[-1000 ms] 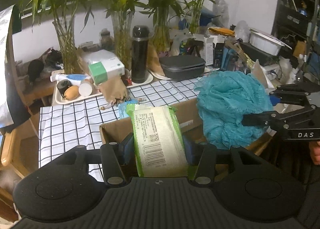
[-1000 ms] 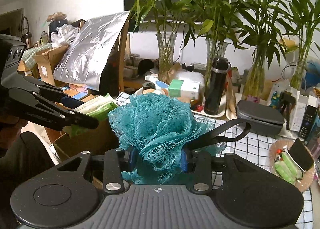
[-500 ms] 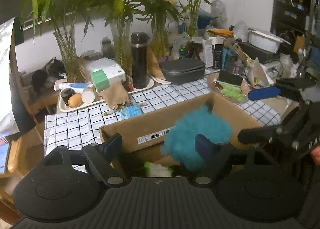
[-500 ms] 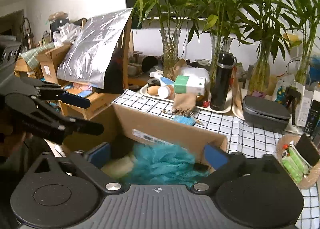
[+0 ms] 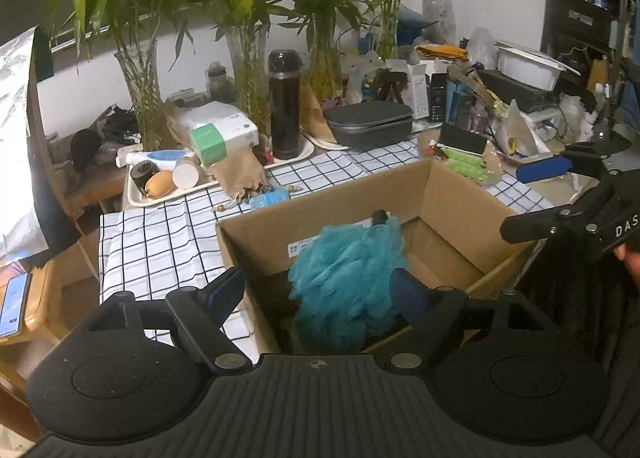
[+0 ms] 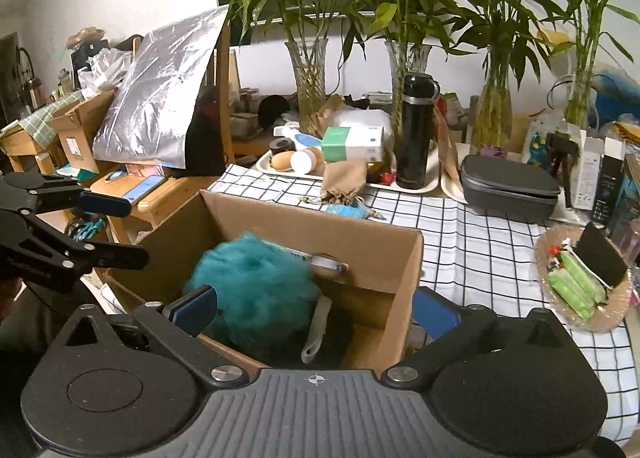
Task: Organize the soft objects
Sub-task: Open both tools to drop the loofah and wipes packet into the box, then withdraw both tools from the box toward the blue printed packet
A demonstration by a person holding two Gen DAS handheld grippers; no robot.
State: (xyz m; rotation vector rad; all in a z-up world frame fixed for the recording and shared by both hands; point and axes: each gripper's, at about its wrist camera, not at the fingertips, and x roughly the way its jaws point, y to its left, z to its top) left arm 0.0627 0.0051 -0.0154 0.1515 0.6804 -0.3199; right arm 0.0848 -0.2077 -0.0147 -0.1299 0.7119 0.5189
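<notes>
Lying inside open brown cardboard box (image 5: 452, 194): teal mesh bath sponge (image 5: 344, 278). Left tongs (image 5: 320, 294) and right tongs (image 6: 316, 308) spread wide, just opened, nothing gripped.

I see a fluffy net puff (image 5: 344, 278) in a plain brown cardboard box (image 5: 452, 194); the checked cloth (image 5: 160, 242) looks soft; the black bottle (image 5: 284, 106) shines.
</notes>
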